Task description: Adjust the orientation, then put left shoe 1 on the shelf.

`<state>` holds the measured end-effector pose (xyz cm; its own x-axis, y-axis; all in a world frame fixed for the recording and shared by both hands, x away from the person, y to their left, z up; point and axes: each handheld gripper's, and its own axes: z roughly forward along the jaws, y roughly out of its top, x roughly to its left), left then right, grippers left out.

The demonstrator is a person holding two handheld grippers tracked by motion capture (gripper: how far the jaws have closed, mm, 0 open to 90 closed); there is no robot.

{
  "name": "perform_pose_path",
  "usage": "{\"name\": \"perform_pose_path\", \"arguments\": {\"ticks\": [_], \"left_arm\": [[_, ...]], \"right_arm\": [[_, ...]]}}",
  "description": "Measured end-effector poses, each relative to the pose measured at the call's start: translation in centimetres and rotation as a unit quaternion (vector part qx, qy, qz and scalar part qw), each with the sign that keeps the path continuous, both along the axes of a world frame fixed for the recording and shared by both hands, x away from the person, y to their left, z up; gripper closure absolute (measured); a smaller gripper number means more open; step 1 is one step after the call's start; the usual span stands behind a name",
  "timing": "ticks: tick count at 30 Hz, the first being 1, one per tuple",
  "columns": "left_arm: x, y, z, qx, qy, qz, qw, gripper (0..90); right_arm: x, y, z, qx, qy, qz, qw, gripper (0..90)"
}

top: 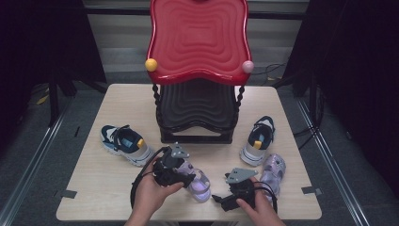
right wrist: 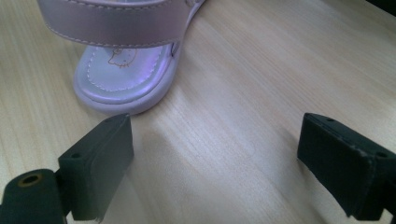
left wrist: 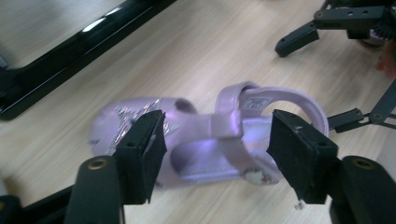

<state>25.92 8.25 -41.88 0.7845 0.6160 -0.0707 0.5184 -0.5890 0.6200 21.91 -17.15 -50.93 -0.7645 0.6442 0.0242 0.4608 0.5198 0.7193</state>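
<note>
Left gripper (left wrist: 215, 154) is straddling a lilac sandal (left wrist: 210, 140) near the table's front edge, its jaws spread with the pads clear of it.

The sandal is lying flat on the wooden table (top: 94, 188) just in front of the black lower shelf (top: 197, 106) of the red-topped rack (top: 197, 37). The right gripper (right wrist: 215, 163) is hovering beside the second lilac sandal (right wrist: 121, 70) toward the front right corner, its jaws also standing wide over bare wood. Likely risk: closing on the soft strap alone could let the sandal swing or slip free. Two navy sneakers (top: 126, 143) (top: 258, 140) are flanking the rack, and the rack's posts could be crowding any lift toward the shelf.
</note>
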Motion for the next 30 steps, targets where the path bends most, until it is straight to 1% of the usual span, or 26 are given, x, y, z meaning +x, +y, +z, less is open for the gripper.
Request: {"name": "perform_pose_path", "arguments": {"ticks": [2, 3, 4, 6, 8, 9, 11, 13, 15, 18, 21, 22, 24, 27, 30], "left_arm": [[-0.3, 0.3, -0.3, 0.002, -0.004, 0.013, 0.9999, 31.1], [-0.5, 0.4, -0.6, 0.002, 0.0, 0.014, 0.9999, 26.8], [-0.6, 0.5, -0.7, 0.004, 0.0, 0.017, 0.9998, 26.8], [-0.7, 0.7, -1.3, 0.005, 0.005, 0.028, 0.9996, 21.9], [-0.6, 0.9, -1.7, 0.004, 0.001, 0.038, 0.9993, 19.5], [-0.6, 0.9, -1.8, 0.005, 0.001, 0.039, 0.9992, 19.0], [-0.6, 1.0, -2.0, -0.002, 0.001, 0.047, 0.9989, 18.1], [-0.7, 1.0, -2.1, 0.002, -0.002, 0.046, 0.9989, 18.0], [-0.7, 0.9, -2.2, -0.004, 0.003, 0.051, 0.9987, 18.0], [-0.7, 0.9, -2.4, -0.009, 0.005, 0.058, 0.9983, 18.0], [-0.8, 0.9, -2.6, -0.02, 0.009, 0.074, 0.997, 16.7], [-0.9, 0.9, -2.6, -0.02, 0.008, 0.077, 0.9968, 16.4], [-0.9, 0.9, -2.5, -0.035, 0.01, 0.08, 0.9961, 16.1], [-1.1, 0.6, -2.6, -0.036, 0.011, 0.085, 0.9956, 14.9], [-1.1, 0.2, -2.9, -0.035, 0.002, 0.093, 0.995, 13.0]], "right_arm": [[0.0, 0.0, 0.0, 0.0, 0.0, 0.0, 1.0, 10.0], [0.0, 0.0, 0.0, 0.0, 0.0, 0.0, 1.0, 10.0], [0.0, 0.0, 0.0, 0.0, 0.0, 0.0, 1.0, 10.0], [0.0, 0.0, 0.0, 0.0, 0.0, 0.0, 1.0, 10.0], [0.0, 0.0, 0.0, 0.0, 0.0, 0.0, 1.0, 10.0], [0.0, 0.0, 0.0, 0.0, 0.0, 0.0, 1.0, 10.0], [0.0, 0.0, 0.0, 0.0, 0.0, 0.0, 1.0, 10.0], [0.0, 0.0, 0.0, 0.0, 0.0, 0.0, 1.0, 10.0], [0.0, 0.0, 0.0, 0.0, 0.0, 0.0, 1.0, 10.0], [0.0, 0.0, 0.0, 0.0, 0.0, 0.0, 1.0, 10.0], [0.0, 0.0, 0.0, 0.0, 0.0, 0.0, 1.0, 10.0], [0.0, 0.0, 0.0, 0.0, 0.0, 0.0, 1.0, 10.0], [0.0, 0.0, 0.0, 0.0, 0.0, 0.0, 1.0, 10.0], [0.0, 0.0, 0.0, 0.0, 0.0, 0.0, 1.0, 9.9], [0.0, 0.0, 0.0, 0.0, 0.0, 0.0, 1.0, 9.9]]}}
